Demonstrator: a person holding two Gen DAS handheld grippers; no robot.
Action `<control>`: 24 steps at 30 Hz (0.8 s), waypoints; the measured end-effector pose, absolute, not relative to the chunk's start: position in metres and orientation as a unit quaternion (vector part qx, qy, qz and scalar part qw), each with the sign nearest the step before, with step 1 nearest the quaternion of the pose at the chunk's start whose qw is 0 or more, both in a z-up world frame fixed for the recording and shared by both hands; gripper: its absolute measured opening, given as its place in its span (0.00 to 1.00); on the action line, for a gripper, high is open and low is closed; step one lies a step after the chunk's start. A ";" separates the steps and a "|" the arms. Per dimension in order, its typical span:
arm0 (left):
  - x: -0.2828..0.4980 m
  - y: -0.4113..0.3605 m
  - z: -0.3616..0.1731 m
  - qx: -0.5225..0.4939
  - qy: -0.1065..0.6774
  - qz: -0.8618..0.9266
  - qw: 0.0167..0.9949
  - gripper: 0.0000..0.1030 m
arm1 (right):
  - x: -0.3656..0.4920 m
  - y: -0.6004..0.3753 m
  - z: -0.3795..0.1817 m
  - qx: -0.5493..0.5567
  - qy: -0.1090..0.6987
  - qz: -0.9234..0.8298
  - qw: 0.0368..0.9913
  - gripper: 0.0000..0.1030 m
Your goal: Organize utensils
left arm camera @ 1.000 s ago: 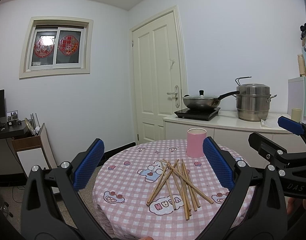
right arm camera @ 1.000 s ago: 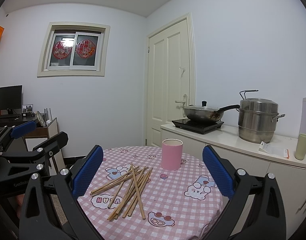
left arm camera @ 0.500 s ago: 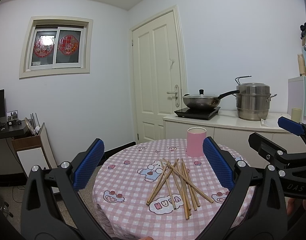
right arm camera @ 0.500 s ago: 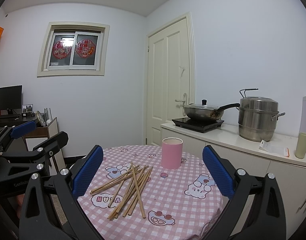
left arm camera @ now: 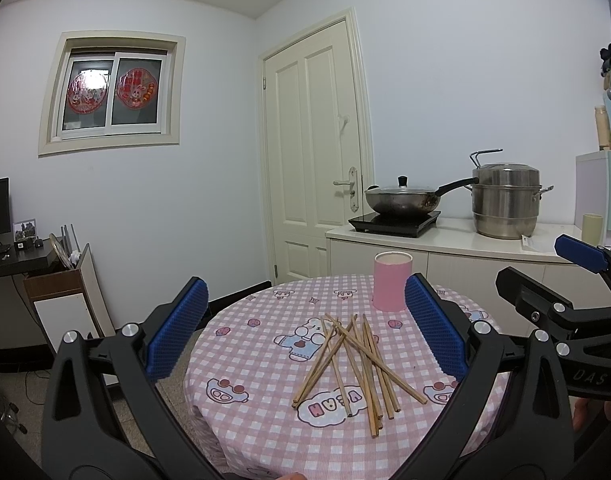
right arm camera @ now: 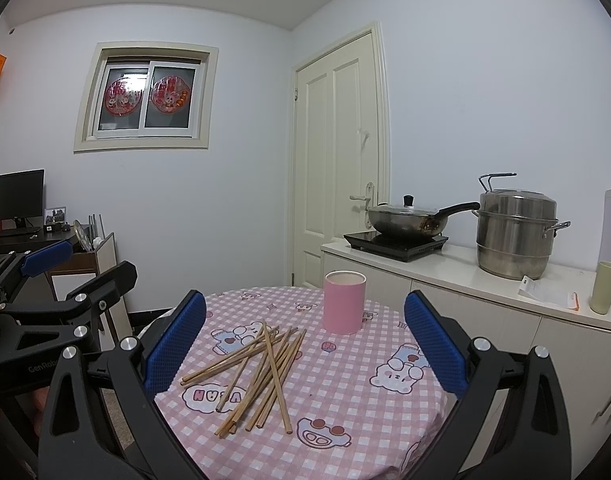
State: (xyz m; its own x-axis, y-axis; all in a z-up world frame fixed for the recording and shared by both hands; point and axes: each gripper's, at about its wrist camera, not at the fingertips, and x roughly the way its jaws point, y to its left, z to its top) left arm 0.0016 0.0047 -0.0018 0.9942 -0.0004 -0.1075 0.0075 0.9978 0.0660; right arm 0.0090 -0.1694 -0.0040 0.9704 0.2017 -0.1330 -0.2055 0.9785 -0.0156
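Several wooden chopsticks (left arm camera: 355,360) lie in a loose crossed pile on the round table with a pink checked cloth (left arm camera: 265,360). They also show in the right wrist view (right arm camera: 261,372). A pink cylindrical holder (left arm camera: 391,286) stands upright behind the pile; in the right wrist view the holder (right arm camera: 344,307) is beyond the pile too. My left gripper (left arm camera: 305,332) is open and empty, held above the near side of the table. My right gripper (right arm camera: 301,340) is open and empty, also short of the pile. Each gripper shows at the edge of the other's view.
A counter (right arm camera: 485,280) at the right back carries an induction hob with a lidded wok (right arm camera: 405,218), a steel steamer pot (right arm camera: 515,236) and a pale green cup (right arm camera: 604,286). A door (left arm camera: 317,152) is behind the table. A desk with a monitor (right arm camera: 19,196) is at the left.
Both grippers have shifted slightly; the table and chopsticks sit a little differently in view. Nothing was grasped or moved on the table.
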 end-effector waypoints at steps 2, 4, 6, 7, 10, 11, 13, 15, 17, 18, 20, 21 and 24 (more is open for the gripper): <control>0.000 0.003 -0.005 0.033 0.054 -0.002 0.998 0.94 | 0.010 -0.169 -0.004 -0.014 0.066 0.103 0.992 0.93; -0.001 0.004 -0.006 0.033 0.055 -0.003 0.998 0.94 | 0.011 -0.169 -0.005 -0.014 0.067 0.103 0.992 0.93; -0.001 0.004 -0.006 0.033 0.054 -0.003 0.998 0.94 | 0.011 -0.169 -0.005 -0.014 0.067 0.103 0.992 0.93; -0.001 0.004 -0.007 0.033 0.054 -0.003 0.998 0.94 | 0.010 -0.169 -0.005 -0.014 0.067 0.103 0.992 0.93; 0.003 0.006 -0.012 0.032 0.057 -0.003 0.998 0.94 | 0.010 -0.169 -0.006 -0.014 0.068 0.103 0.992 0.93; 0.007 0.009 -0.016 0.033 0.057 -0.003 0.998 0.94 | 0.010 -0.169 -0.006 -0.014 0.069 0.103 0.992 0.93; 0.007 0.011 -0.019 0.033 0.059 -0.002 0.998 0.94 | 0.011 -0.168 -0.007 -0.014 0.071 0.103 0.992 0.93; 0.008 0.009 -0.019 0.033 0.061 -0.003 0.998 0.94 | 0.012 -0.168 -0.008 -0.014 0.077 0.109 0.991 0.93; 0.009 0.009 -0.021 0.034 0.065 -0.002 0.997 0.94 | 0.014 -0.168 -0.009 -0.012 0.085 0.115 0.990 0.93; 0.010 0.008 -0.020 0.034 0.067 -0.002 0.997 0.94 | 0.015 -0.168 -0.010 -0.012 0.087 0.115 0.989 0.93; 0.012 0.007 -0.020 0.034 0.073 -0.003 0.997 0.94 | 0.017 -0.167 -0.011 -0.013 0.091 0.114 0.989 0.93; 0.013 0.008 -0.020 0.033 0.075 -0.003 0.997 0.94 | 0.018 -0.167 -0.012 -0.014 0.093 0.114 0.989 0.93; 0.020 0.010 -0.025 0.029 0.091 -0.007 0.995 0.94 | 0.023 -0.166 -0.014 -0.018 0.101 0.111 0.989 0.93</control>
State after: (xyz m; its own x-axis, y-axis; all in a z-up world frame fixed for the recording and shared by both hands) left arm 0.0198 0.0098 -0.0252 0.9835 -0.0086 -0.1806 0.0191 0.9982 0.0563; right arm 0.0225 -0.1655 -0.0141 0.9551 0.2150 -0.2037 -0.2223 0.9749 -0.0133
